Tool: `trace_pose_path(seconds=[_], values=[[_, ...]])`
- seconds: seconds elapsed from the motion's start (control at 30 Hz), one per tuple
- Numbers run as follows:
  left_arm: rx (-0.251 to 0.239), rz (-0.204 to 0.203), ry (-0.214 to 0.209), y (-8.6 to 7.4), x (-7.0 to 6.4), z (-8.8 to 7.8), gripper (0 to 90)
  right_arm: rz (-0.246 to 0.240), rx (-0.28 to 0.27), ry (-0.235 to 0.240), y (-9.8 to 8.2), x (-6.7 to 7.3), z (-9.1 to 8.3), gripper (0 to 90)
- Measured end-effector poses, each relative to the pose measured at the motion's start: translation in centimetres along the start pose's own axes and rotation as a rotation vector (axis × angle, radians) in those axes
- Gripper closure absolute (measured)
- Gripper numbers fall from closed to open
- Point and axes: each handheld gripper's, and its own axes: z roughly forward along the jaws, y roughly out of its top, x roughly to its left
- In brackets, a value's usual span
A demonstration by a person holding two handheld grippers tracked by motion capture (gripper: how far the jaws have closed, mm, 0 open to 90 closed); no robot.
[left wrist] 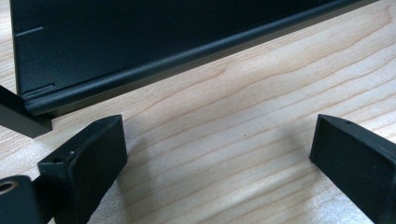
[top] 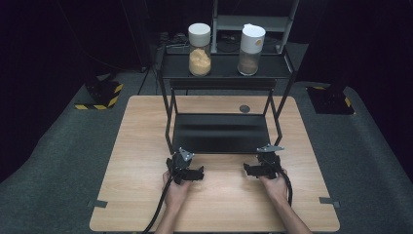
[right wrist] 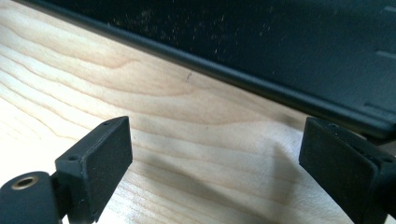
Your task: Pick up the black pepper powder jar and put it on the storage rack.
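Flanking one black rack (top: 220,132): two open grippers, two jars above.

Your light wooden desk (top: 141,161) carries a black metal two-tier rack (top: 168,122), its legs planted on the far half of the top. The rack's low black shelf plate (top: 219,131) sits just above the wood, with a small round grey disc (top: 244,108) lying on the desk right behind it. On the rack's upper shelf (top: 224,68) you have a clear white-lidded jar of orange powder (top: 199,48) and, apart to its right, a clear white-lidded jar of brown powder (top: 250,49). Grey tape tabs (top: 99,203) mark the desk's near edges.
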Motion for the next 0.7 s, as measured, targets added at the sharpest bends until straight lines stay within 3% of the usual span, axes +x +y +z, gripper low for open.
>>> trace_pose_path(seconds=[0.17,0.23,0.7], values=[[0.000,0.000,0.000,0.0,0.0,0.0,3.7,-0.040,-0.030,-0.028,-1.1,0.9,0.2,6.6],[0.000,0.000,0.001,0.0,0.0,0.0,3.7,-0.042,-0.069,-0.024,-2.2,0.8,0.2,7.3],[0.001,0.000,0.002,0.0,0.0,0.0,3.5,-0.040,-0.075,-0.025,-2.3,0.8,0.1,7.4]])
